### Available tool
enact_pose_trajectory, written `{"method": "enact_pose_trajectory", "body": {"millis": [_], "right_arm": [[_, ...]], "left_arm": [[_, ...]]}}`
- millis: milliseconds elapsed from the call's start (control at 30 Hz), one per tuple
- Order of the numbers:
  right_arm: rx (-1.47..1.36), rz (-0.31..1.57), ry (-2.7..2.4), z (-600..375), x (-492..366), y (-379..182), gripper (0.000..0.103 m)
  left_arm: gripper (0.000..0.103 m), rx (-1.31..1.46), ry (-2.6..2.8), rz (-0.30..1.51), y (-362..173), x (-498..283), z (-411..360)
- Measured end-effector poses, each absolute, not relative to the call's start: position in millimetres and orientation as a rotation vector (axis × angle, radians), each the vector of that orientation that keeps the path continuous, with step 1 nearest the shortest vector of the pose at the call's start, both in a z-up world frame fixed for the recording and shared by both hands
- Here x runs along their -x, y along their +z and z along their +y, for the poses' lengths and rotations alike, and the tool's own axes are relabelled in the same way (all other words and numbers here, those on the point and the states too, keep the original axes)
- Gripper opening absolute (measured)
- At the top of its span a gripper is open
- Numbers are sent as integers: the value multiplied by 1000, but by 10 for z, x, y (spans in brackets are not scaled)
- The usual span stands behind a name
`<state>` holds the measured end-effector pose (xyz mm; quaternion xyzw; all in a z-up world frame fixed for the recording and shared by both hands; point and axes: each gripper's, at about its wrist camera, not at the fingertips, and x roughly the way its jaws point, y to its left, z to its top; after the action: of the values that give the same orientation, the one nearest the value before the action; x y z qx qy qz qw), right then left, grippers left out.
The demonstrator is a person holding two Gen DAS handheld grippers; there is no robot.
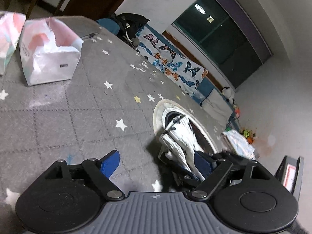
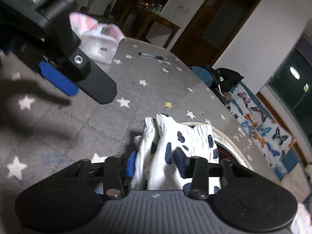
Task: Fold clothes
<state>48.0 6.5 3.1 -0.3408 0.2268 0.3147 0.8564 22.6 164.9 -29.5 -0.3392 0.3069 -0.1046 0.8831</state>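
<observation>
right tongs [image 2: 154, 163] pinch spotted garment [image 2: 187, 136]

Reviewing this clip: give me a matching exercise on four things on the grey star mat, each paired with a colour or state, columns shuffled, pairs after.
Things:
1. left gripper
2. right gripper
3. pen
4. torn paper bag

States:
A. white and pink, standing upright on the mat
B. lying flat on the mat, apart from the clothes
C. closed on the white, navy-spotted garment
D. jaws wide, nothing between the pads

Pairs: 1-D, 2-C, 3-B, 4-A
</observation>
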Motion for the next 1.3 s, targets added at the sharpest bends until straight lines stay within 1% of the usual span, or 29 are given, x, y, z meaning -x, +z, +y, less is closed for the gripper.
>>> {"method": "enact_pose_trajectory", "body": {"millis": [67,200,333,467,600,767,833,900,933,1000,1167,1233,1267,1300], "right_arm": [[645,497,676,-15,-517,89,27],[498,543,700,-209,-597,206,22],[427,558,704,-339,-635,259,20],[420,548,707,-356,-607,267,17],[397,539,707,-400,-612,308,16],[419,540,701,-393,-614,313,16],[458,525,705,-351,-581,279,18],[508,515,718,-279,-530,238,27],[529,509,724,-251,-502,218,29],[576,497,728,-190,-448,172,39],[658,493,703,-88,-404,65,39],[663,489,699,-88,-405,67,30],[650,487,696,-105,-415,87,22],[631,486,694,-127,-428,112,19]], "left_arm": [[86,740,-229,640,-307,-283,1655],[86,820,-244,648,-355,-395,1646],[86,864,-247,662,-399,-483,1604],[86,885,-255,676,-420,-538,1577],[89,933,-282,691,-478,-619,1540],[90,963,-289,708,-546,-720,1474],[90,961,-290,703,-542,-708,1478],[90,953,-283,700,-535,-685,1495],[90,950,-275,703,-537,-679,1508],[90,949,-264,707,-549,-673,1526],[90,962,-264,711,-581,-654,1530],[91,970,-268,715,-589,-658,1516],[91,976,-274,719,-594,-670,1500],[92,983,-280,723,-599,-682,1484]]}}
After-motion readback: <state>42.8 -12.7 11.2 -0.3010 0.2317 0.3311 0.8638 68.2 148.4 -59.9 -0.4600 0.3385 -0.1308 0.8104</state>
